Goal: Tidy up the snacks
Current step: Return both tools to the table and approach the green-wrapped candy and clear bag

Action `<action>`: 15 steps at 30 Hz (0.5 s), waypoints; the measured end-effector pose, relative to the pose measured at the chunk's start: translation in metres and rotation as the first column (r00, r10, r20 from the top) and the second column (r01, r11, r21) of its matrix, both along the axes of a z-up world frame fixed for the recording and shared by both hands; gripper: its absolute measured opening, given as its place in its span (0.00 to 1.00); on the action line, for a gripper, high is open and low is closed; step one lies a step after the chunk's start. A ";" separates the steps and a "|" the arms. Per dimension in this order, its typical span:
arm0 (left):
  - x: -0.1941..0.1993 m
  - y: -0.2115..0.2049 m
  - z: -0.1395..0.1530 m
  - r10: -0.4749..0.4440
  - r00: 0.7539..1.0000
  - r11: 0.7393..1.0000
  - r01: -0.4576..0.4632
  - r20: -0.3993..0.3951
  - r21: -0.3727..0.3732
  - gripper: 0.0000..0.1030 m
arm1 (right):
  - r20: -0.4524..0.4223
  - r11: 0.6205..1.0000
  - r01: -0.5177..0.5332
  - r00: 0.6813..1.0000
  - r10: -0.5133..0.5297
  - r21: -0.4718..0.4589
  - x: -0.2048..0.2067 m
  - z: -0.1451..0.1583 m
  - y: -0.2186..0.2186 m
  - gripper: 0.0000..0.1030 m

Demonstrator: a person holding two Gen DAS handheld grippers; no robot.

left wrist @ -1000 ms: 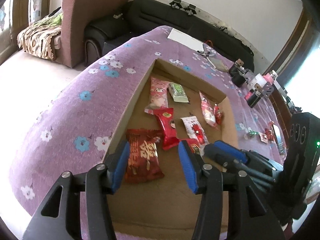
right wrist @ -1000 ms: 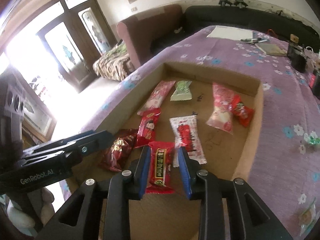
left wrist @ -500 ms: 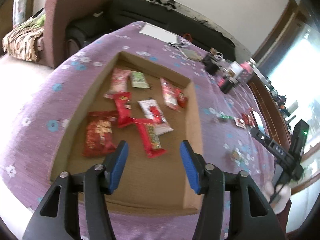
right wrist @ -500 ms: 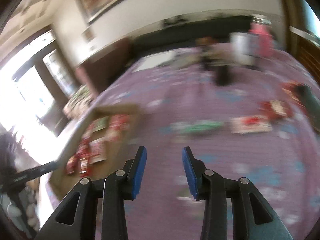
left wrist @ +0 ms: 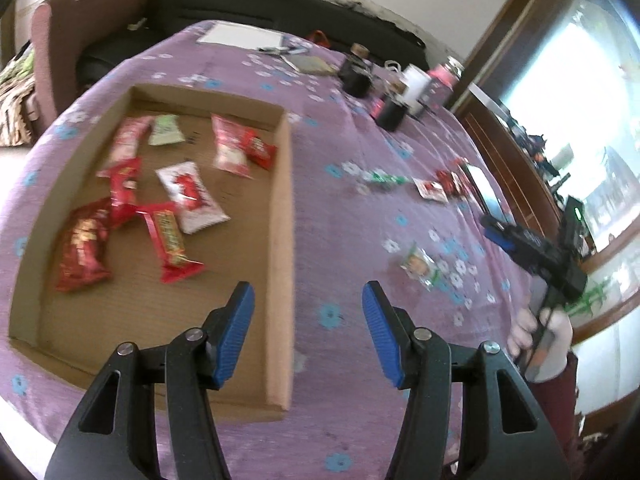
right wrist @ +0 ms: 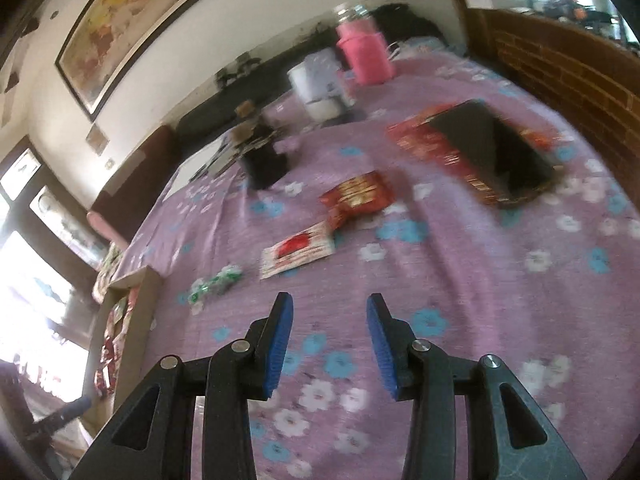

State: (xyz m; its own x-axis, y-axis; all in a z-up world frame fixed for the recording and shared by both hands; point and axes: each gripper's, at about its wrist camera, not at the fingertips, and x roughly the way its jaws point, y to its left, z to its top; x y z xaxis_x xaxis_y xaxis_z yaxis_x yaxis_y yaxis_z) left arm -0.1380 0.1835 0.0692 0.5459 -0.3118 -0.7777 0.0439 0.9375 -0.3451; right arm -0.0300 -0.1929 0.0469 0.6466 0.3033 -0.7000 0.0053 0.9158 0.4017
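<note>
A cardboard tray (left wrist: 280, 216) on the purple flowered cloth holds several snack packets, among them a red bar (left wrist: 170, 240) and a white-and-red packet (left wrist: 190, 196). My left gripper (left wrist: 306, 296) hangs open and empty over the tray's right wall. My right gripper (right wrist: 328, 304), a hand (left wrist: 536, 332) holding it, is empty with its jaws opening above bare cloth. Ahead of it lie loose snacks: a green candy (right wrist: 216, 282), a white-and-red sachet (right wrist: 298, 250) and a red packet (right wrist: 358, 196). A small green-and-orange packet (left wrist: 420, 266) lies nearer the hand.
A red box with a black device on it (right wrist: 480, 152) lies at the right. A pink bottle (right wrist: 366, 56), a white cup (right wrist: 320, 88) and a dark jar (right wrist: 264, 160) stand at the back. A wooden panel (right wrist: 560, 72) borders the right side, and a sofa (left wrist: 280, 4) stands behind.
The right gripper let go of the red bar in the tray and swung right to the loose snacks. The left gripper drew back from the red packet towards the tray's right wall.
</note>
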 end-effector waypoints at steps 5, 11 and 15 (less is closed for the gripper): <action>-0.003 -0.015 0.000 -0.041 0.999 0.999 0.041 -0.005 0.006 0.53 | -0.003 0.991 -0.129 0.992 0.129 -0.023 0.031 -0.003 0.058 0.40; -0.009 -0.012 -0.001 -0.042 0.999 0.999 0.042 -0.010 0.013 0.53 | -0.010 0.950 -0.277 0.960 0.278 -0.146 0.080 -0.001 0.134 0.40; -0.013 -0.003 -0.003 -0.021 1.000 1.000 0.021 -0.015 0.020 0.53 | -0.077 0.892 -0.381 0.924 0.374 -0.244 0.097 -0.019 0.168 0.41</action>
State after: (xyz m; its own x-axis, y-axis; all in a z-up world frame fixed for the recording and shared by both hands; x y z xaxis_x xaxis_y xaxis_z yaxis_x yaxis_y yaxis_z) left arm -0.1508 0.1806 0.0666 0.5281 -0.3075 -0.7916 0.0587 0.9431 -0.3273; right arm 0.0673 -0.0248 0.0283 0.4979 0.3338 -0.8004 -0.3531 0.9210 0.1644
